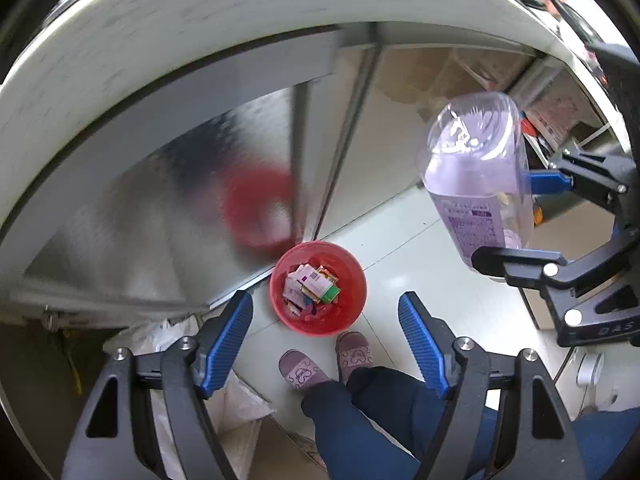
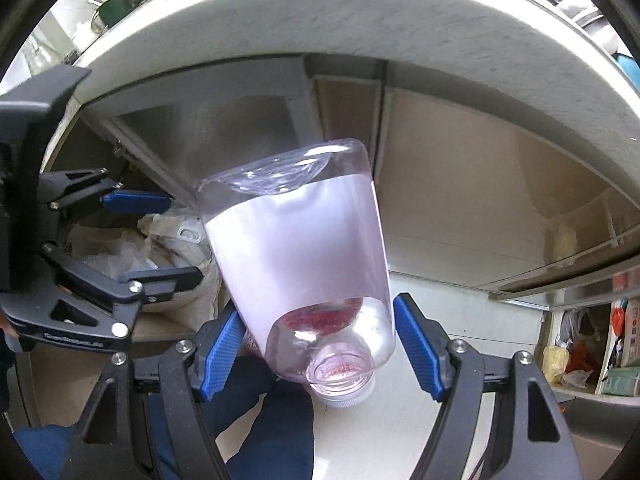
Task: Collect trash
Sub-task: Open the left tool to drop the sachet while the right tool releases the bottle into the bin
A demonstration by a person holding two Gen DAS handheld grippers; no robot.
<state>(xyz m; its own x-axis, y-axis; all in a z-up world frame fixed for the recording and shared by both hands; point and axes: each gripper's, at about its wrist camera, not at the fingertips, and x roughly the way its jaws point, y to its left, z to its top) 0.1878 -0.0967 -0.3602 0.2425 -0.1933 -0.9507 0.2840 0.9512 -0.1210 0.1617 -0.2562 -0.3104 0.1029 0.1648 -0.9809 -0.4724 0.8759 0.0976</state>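
A clear plastic bottle (image 2: 304, 256) with a pale purple label sits between the fingers of my right gripper (image 2: 320, 344), mouth toward the camera, base up. The jaws stand wide and the right pad (image 2: 416, 344) shows a gap to the bottle, so the grip is unclear. In the left wrist view the same bottle (image 1: 476, 176) hangs at the right in the right gripper (image 1: 516, 220), above the floor. A red bin (image 1: 319, 288) holding several paper wrappers stands on the floor below. My left gripper (image 1: 326, 340) is open and empty, above the bin.
A white countertop edge (image 1: 200, 20) curves across the top, with steel cabinet doors (image 1: 160, 200) beneath. The person's slippers (image 1: 304, 368) stand beside the bin. White bags (image 2: 160, 240) lie in an open cabinet. A shelf (image 2: 592, 344) with packets is at the right.
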